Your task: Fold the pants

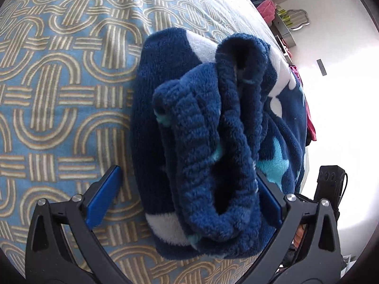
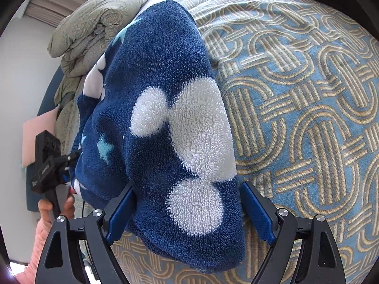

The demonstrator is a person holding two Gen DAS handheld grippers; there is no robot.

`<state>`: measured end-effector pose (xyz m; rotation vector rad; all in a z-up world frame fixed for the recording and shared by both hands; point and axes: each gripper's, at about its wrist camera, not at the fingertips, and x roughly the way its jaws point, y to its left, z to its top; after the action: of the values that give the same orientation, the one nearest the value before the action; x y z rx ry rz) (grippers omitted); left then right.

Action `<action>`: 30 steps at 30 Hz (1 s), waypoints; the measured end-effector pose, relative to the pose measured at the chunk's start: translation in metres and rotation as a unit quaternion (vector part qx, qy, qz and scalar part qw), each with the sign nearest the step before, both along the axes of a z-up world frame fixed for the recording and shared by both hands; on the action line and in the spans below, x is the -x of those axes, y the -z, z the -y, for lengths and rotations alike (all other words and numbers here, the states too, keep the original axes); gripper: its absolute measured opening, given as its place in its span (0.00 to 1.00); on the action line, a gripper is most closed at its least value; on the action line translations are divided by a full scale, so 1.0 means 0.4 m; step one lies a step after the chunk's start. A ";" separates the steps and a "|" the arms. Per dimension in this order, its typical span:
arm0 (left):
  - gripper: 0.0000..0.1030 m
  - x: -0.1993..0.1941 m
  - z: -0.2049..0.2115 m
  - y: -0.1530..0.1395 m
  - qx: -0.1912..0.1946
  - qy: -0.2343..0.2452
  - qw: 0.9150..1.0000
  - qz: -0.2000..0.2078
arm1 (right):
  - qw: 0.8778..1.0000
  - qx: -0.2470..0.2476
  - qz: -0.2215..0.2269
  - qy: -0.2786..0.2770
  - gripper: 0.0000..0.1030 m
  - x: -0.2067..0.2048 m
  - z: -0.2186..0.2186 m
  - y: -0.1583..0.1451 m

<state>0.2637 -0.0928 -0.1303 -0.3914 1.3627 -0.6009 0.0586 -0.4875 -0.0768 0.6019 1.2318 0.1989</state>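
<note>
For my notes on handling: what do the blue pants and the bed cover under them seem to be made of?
Pants: apparently soft plush fleece, matte; the fuzzy raised pile shows clearly in the white patches. Bed cover: seemingly a woven or quilted textile, low sheen; its tan loop pattern looks slightly raised.

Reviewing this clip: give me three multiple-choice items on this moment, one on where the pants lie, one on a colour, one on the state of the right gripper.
1. Where do the pants lie?
A. On the patterned bedspread
B. On a wooden floor
C. In a basket

2. What colour are the large round patches on the pants?
A. Red
B. White
C. Yellow

3. How does the right gripper stand?
A. Shut with nothing between its fingers
B. Out of view
C. Open, with the pants' edge between its fingers

Answers: 1 A, the blue and tan looped cover shows all round the bundle. 2 B, white fleece circles show in the right wrist view. 3 C, the blue pads stand wide apart on either side of the fabric.
</note>
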 end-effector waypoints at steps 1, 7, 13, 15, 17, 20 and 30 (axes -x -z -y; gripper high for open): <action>1.00 -0.001 0.003 0.000 -0.002 0.002 1.000 -0.001 | 1.000 -0.001 -0.002 -0.001 0.86 -0.001 0.000 0.000; 1.00 -0.008 -0.006 -0.012 -0.001 0.006 1.000 -0.007 | 0.999 0.011 0.035 -0.010 0.86 -0.033 0.018 -0.062; 1.00 -0.022 -0.017 0.008 -0.004 0.009 1.000 -0.008 | 0.999 0.018 0.027 -0.033 0.86 -0.147 0.025 -0.054; 1.00 -0.023 -0.011 0.009 -0.007 0.012 1.000 0.000 | 0.999 0.000 0.020 -0.032 0.86 -0.180 0.024 -0.029; 1.00 -0.024 -0.008 0.009 -0.005 0.015 1.000 0.002 | 0.999 -0.024 0.015 -0.033 0.86 -0.202 0.013 -0.002; 0.98 -0.023 0.001 0.003 0.006 0.020 1.000 0.013 | 0.998 -0.052 0.013 -0.024 0.86 -0.214 0.000 0.024; 0.46 0.039 0.101 -0.157 -0.060 0.062 0.983 0.161 | 0.997 -0.054 0.059 -0.003 0.35 -0.164 -0.001 -0.093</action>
<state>0.2482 -0.1332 -0.0677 -0.1048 1.1096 -0.6493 0.1243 -0.4871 -0.0396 0.6721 1.1137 0.3033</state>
